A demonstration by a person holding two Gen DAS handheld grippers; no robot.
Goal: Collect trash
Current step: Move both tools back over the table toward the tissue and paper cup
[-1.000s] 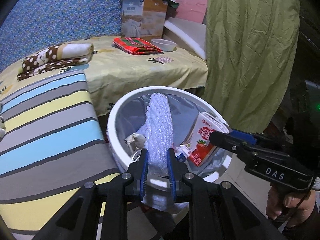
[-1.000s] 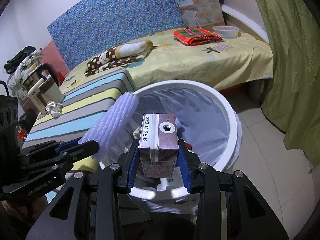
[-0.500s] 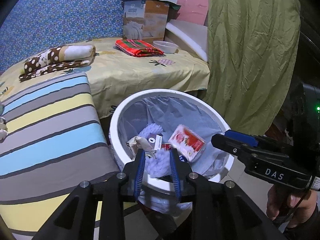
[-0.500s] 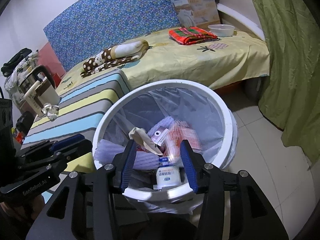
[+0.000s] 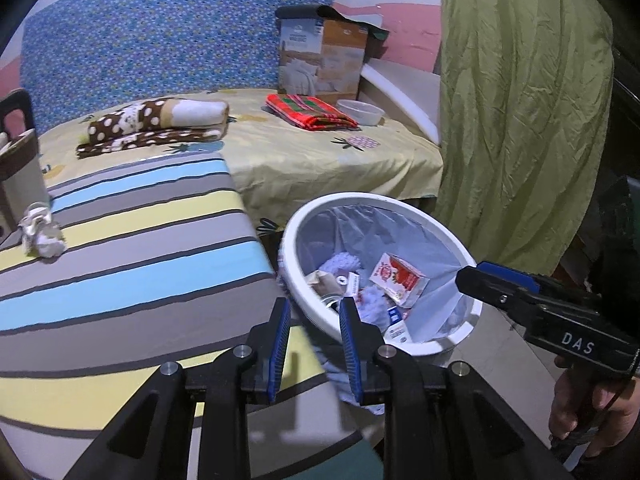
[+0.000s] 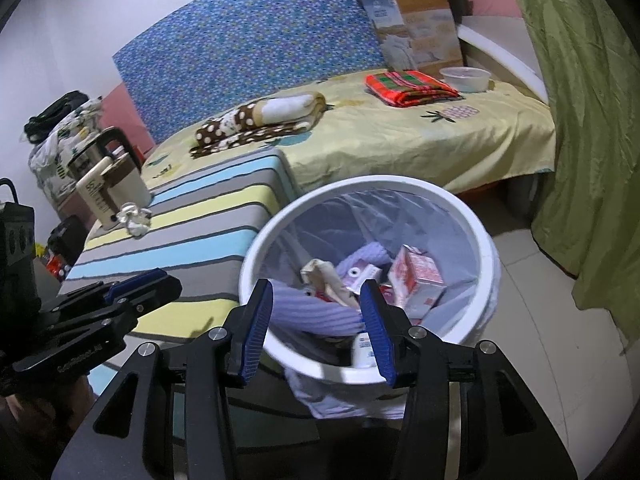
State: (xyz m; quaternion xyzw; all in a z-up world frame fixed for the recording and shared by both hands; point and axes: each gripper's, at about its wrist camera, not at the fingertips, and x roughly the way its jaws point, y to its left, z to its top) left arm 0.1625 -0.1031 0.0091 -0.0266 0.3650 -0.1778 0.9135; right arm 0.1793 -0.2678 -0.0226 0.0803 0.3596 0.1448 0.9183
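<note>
While both tongs gape wide and empty, the left gripper [image 5: 314, 334] and right gripper [image 6: 318, 330] sit at six o'clock of the white bin [image 6: 486, 240], where the red carton [image 6: 418, 282] and purple foam net [image 6: 316, 314] lie inside.

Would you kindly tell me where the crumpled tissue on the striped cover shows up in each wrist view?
Left wrist: tissue at far left, mid-height, on the striped cover.
Right wrist: tissue left of centre, upper half, beside the kettle.
Shared landmark: the white bin, right of the cover in both.
</note>
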